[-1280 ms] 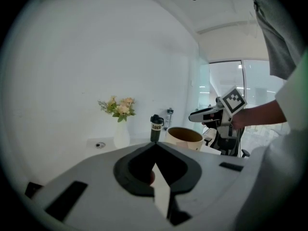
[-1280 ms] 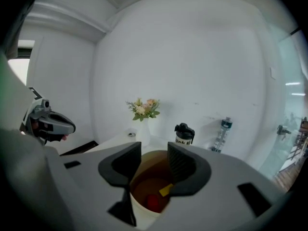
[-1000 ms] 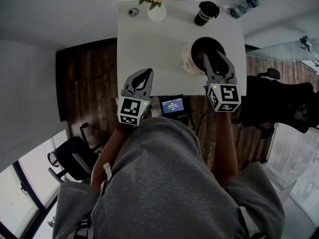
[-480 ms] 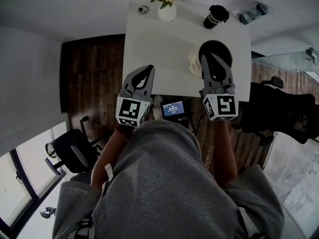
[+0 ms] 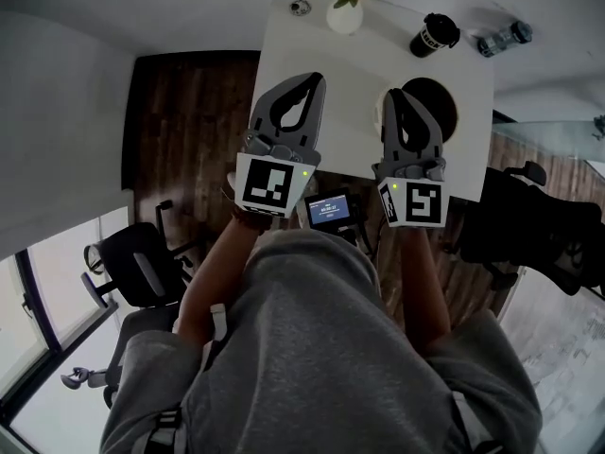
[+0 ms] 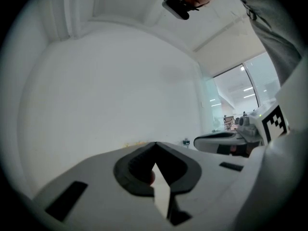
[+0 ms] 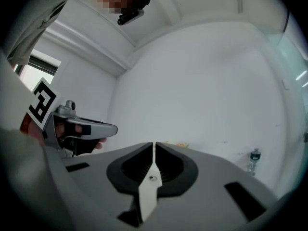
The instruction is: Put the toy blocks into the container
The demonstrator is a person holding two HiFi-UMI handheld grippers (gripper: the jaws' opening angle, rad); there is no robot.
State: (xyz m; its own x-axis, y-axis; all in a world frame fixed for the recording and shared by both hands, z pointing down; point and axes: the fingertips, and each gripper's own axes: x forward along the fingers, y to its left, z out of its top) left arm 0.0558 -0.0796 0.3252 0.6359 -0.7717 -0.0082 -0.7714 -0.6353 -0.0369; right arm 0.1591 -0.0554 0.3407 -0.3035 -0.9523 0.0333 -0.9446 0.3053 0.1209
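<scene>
Since both sets point level out over the bench, quick status.

Left fingers: tips touching, closed. A small pinkish spot shows in the hollow behind the tips; I can't tell what it is.

Right fingers: just been closing, down to a hairline slit, nothing between them.

From the head view I hold the two side by side, near each other but apart, above the near half of the bench.

Container: round, pale wall, dark inside, on the bench right of centre. My right fingers cover its left part in the head view. Can't see what's in it.

Far edge of the bench: vase of flowers, black cup to its right, clear bottle lying near the far right corner. Small screen by the near edge, between my wrists. Office chair on the wood floor, off to the left.
</scene>
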